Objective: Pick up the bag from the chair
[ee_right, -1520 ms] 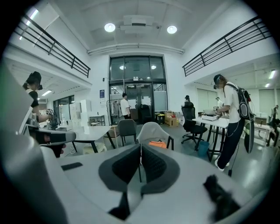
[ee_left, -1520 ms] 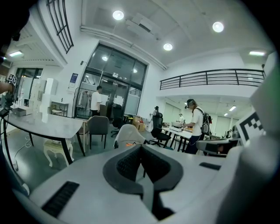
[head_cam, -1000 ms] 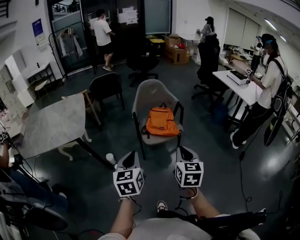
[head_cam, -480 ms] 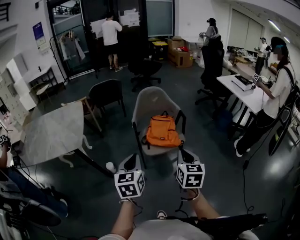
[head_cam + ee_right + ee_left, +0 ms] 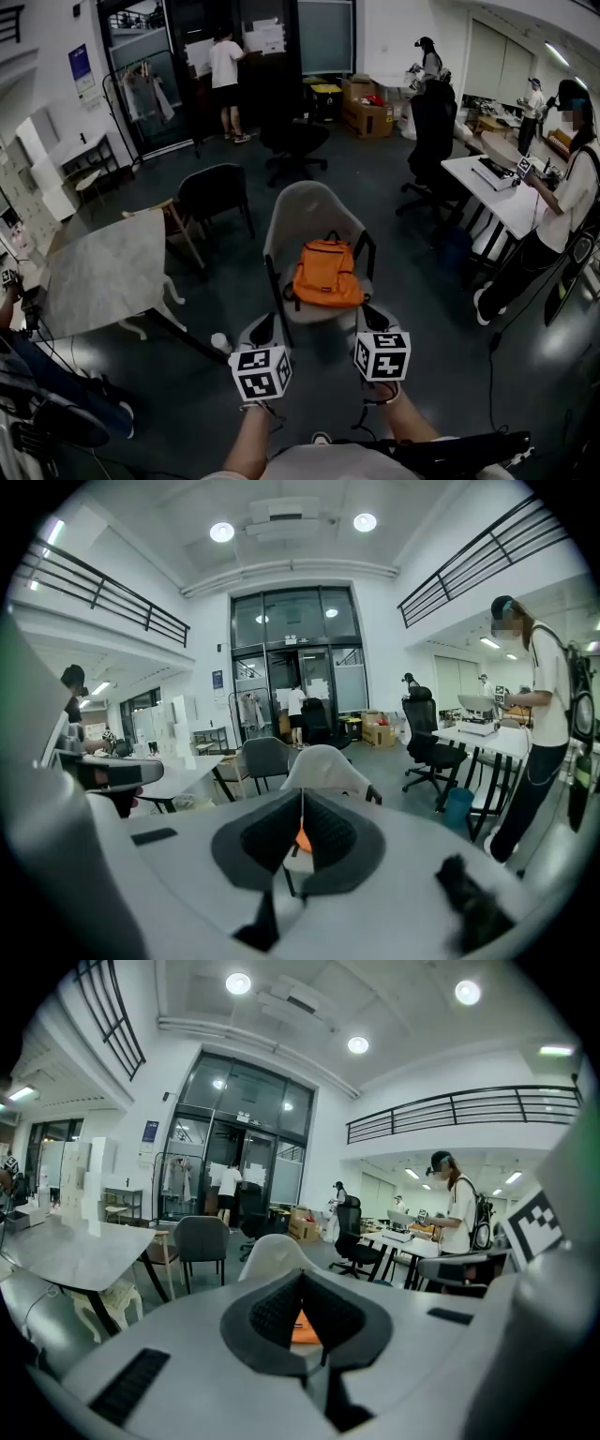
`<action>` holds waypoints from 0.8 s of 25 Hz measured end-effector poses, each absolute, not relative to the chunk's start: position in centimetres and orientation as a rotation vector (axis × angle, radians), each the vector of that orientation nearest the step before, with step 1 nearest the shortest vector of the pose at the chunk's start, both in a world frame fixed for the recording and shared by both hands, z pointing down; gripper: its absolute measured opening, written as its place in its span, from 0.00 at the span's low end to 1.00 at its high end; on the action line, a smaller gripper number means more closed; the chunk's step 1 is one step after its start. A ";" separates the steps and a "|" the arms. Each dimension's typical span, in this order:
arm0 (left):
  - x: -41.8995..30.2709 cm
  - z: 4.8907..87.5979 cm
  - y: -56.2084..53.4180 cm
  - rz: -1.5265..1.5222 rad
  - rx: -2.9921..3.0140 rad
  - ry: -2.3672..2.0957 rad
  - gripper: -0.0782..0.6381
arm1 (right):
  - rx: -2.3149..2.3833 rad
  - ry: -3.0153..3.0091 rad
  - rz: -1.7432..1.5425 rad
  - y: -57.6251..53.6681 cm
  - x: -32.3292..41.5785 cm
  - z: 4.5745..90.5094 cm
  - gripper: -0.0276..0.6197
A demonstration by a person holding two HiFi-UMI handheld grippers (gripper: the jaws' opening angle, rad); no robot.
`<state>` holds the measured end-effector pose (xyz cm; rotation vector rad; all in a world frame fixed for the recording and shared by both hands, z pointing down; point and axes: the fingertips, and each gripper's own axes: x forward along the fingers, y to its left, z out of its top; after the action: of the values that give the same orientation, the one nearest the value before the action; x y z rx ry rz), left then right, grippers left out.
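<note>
An orange backpack (image 5: 326, 275) stands upright on the seat of a light grey shell chair (image 5: 305, 211) with black legs, straight ahead in the head view. My left gripper (image 5: 262, 328) and right gripper (image 5: 373, 317) are held side by side just short of the chair's front edge, apart from the bag. In the left gripper view the left gripper (image 5: 302, 1279) has its tips together, and a sliver of the bag (image 5: 302, 1330) shows below them. The right gripper (image 5: 302, 799) is likewise shut and empty, with the bag (image 5: 303, 836) peeking through.
A marble-topped table (image 5: 103, 267) stands at the left, with a dark chair (image 5: 214, 192) behind it. A black office chair (image 5: 431, 127) and a white desk (image 5: 497, 192) are at the right, where a person (image 5: 562, 202) stands. Cardboard boxes (image 5: 367, 114) sit at the back.
I have moved forward a little, so the chair and bag sit nearer and lower in the head view. Both grippers keep their pose. The person by the back door has shifted right.
</note>
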<state>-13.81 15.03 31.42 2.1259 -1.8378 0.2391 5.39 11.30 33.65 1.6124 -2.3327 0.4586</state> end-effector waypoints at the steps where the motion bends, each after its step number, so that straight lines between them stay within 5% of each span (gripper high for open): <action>1: -13.6 31.7 14.8 0.247 2.124 -1.835 0.13 | 1.614 -2.330 0.470 11.1 5.6 34.0 0.09; 20: -11.7 33.2 10.7 0.284 2.146 -1.781 0.13 | 1.612 -2.268 0.532 8.7 8.0 36.6 0.09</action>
<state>-11.68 10.67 33.24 2.1457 -1.7815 0.2839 8.03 8.74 36.62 1.6124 -2.2680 0.5320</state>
